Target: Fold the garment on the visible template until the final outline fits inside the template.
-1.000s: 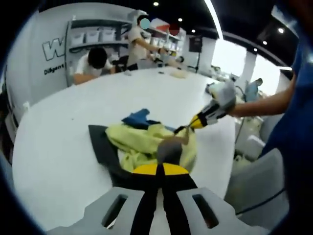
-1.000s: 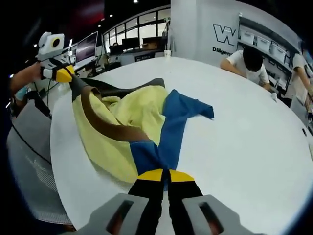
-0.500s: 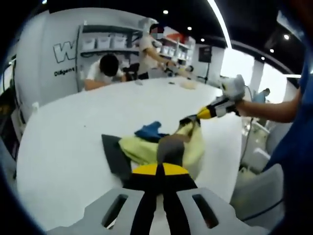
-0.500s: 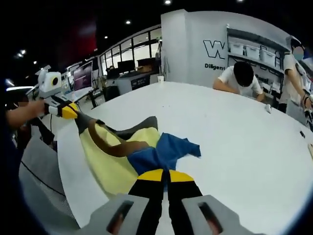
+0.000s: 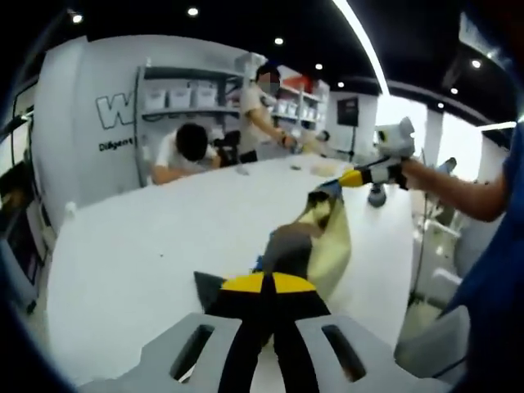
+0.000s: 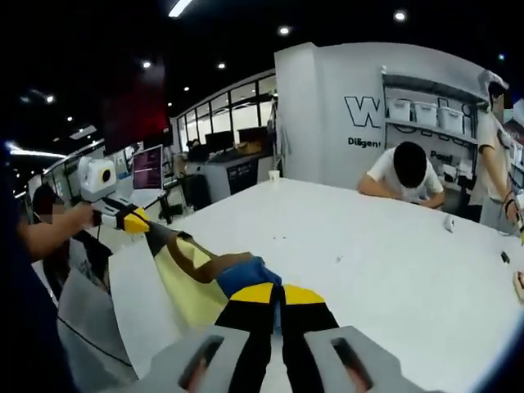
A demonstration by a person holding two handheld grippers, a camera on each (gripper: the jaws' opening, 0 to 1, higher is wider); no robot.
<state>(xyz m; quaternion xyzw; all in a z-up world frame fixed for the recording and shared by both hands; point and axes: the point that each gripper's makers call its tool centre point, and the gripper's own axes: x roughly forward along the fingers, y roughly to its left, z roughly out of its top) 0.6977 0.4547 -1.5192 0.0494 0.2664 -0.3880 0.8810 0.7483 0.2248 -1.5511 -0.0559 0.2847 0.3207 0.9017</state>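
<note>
I am in a big bright room at a wide white worktop (image 6: 393, 270). My left gripper (image 5: 266, 286) pinches the yellow, brown and blue garment (image 5: 323, 246), and my right gripper (image 6: 274, 296) pinches its blue part. I hold it up, stretched between them, I think to spread it flat. The dark template (image 5: 209, 284) pokes out below, mostly hidden.

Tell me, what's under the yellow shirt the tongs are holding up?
Under the lifted yellow shirt is the white table and a corner of the dark template. The rest of the template is hidden behind the cloth and tongs.
</note>
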